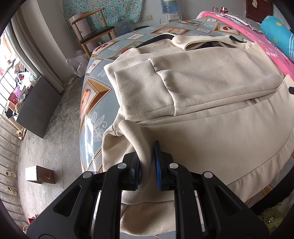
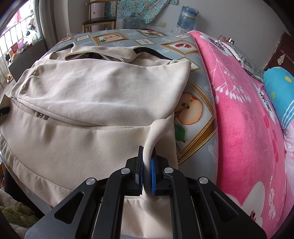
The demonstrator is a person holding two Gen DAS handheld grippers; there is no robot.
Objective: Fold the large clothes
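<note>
A large beige sweatshirt (image 1: 202, 103) lies spread on a table covered with a fruit-print cloth (image 1: 95, 103); both sleeves are folded across its back. My left gripper (image 1: 148, 161) is shut on the garment's near left hem corner, with a ridge of fabric pinched between the blue pads. In the right wrist view the same sweatshirt (image 2: 91, 103) fills the left and middle. My right gripper (image 2: 147, 165) is shut on its near right hem corner, fabric bunched between the pads. The collar (image 2: 99, 53) lies at the far end.
A pink floral blanket (image 2: 244, 119) and a blue pillow (image 2: 281, 88) lie on the right. A wooden chair (image 1: 91, 31) and a water jug (image 2: 187, 16) stand beyond the table. A dark cabinet (image 1: 36, 106) and a small box (image 1: 39, 173) stand on the floor at left.
</note>
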